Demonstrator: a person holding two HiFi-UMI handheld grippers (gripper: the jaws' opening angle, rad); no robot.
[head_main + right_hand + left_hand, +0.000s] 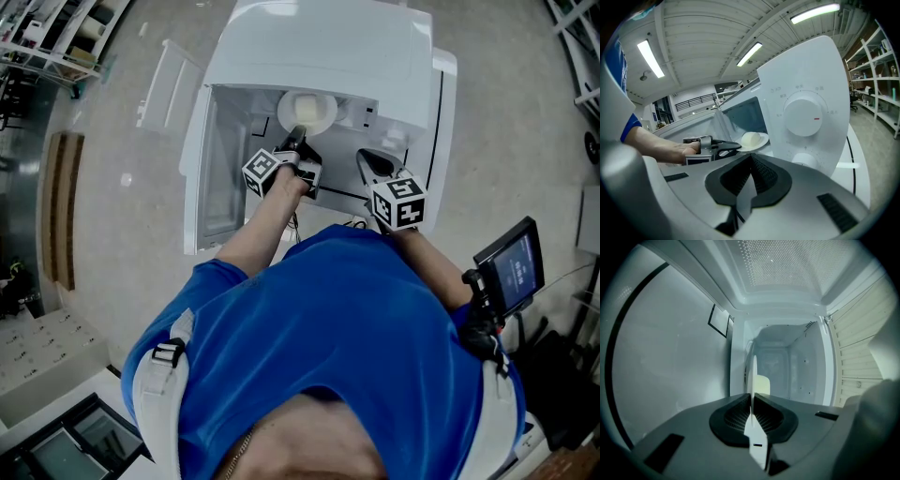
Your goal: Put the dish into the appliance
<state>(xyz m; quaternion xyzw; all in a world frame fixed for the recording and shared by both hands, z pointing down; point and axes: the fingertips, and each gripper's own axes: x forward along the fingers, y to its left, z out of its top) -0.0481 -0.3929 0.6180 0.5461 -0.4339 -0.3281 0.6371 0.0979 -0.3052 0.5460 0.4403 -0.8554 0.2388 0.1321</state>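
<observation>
Room: pale workshop floor [112,216], shelving [47,37] at the upper left, a white appliance [328,37] standing with its door [216,178] swung open to the left.
Dish position: white dish [307,111] with a pale rounded lump of food [309,105] on it, held level at the mouth of the cavity, apparently not yet set down.
Left gripper: left gripper [298,150] clamped on the dish's near rim; edge-on between the jaws in the left gripper view [752,380].
Right gripper: right gripper [375,167] closed with nothing between the jaws, held beside the control panel [802,112], apart from the dish.
Handling: probably rigid, light, smooth-glazed and breakable; likely to tip or slide in a one-sided rim pinch.
Food: loose on top, likely to roll if tilted.
Grip point: near rim, pads well over the lip, dish kept flat.
Hidden: cavity floor under the dish blocked by jaws and plate; gap to the floor not readable.
Unclear: kind of food; markings on the knob too small to read.
Cut off: person's lower arms and torso filling the bottom of the head view.
</observation>
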